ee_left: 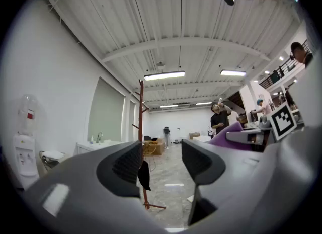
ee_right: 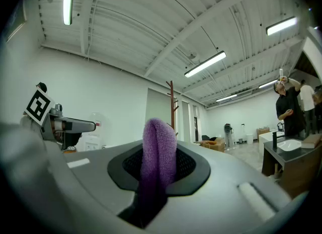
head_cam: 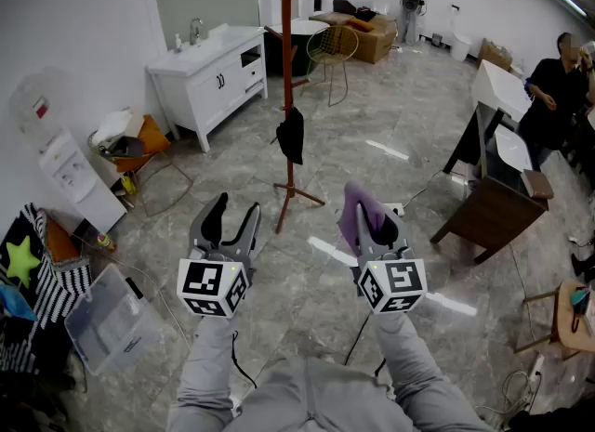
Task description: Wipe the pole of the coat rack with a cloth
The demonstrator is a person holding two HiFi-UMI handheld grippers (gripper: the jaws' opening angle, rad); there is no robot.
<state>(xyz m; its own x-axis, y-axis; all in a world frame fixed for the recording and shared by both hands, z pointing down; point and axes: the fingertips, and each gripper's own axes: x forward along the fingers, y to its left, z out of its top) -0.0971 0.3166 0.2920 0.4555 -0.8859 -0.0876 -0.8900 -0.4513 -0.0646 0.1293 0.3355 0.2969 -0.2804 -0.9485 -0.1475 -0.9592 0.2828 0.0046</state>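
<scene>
The red-brown coat rack (head_cam: pixel 287 68) stands on the tiled floor ahead of me, with a black garment (head_cam: pixel 292 134) hanging on its pole. Both grippers are well short of it. My right gripper (head_cam: pixel 369 220) is shut on a folded purple cloth (head_cam: pixel 356 210), which sticks up between the jaws (ee_right: pixel 158 150). My left gripper (head_cam: pixel 232 221) is open and holds nothing. In the left gripper view the coat rack (ee_left: pixel 141 122) shows through the gap between the jaws, and the purple cloth (ee_left: pixel 233 133) appears at the right. The rack's top (ee_right: pixel 171 102) shows behind the cloth in the right gripper view.
A white sink cabinet (head_cam: pixel 209 72) stands against the left wall, with a water dispenser (head_cam: pixel 65 165) and bins nearer me. A wire chair (head_cam: pixel 332 49) is behind the rack. A dark desk (head_cam: pixel 493 207) and a person (head_cam: pixel 548 96) are at the right.
</scene>
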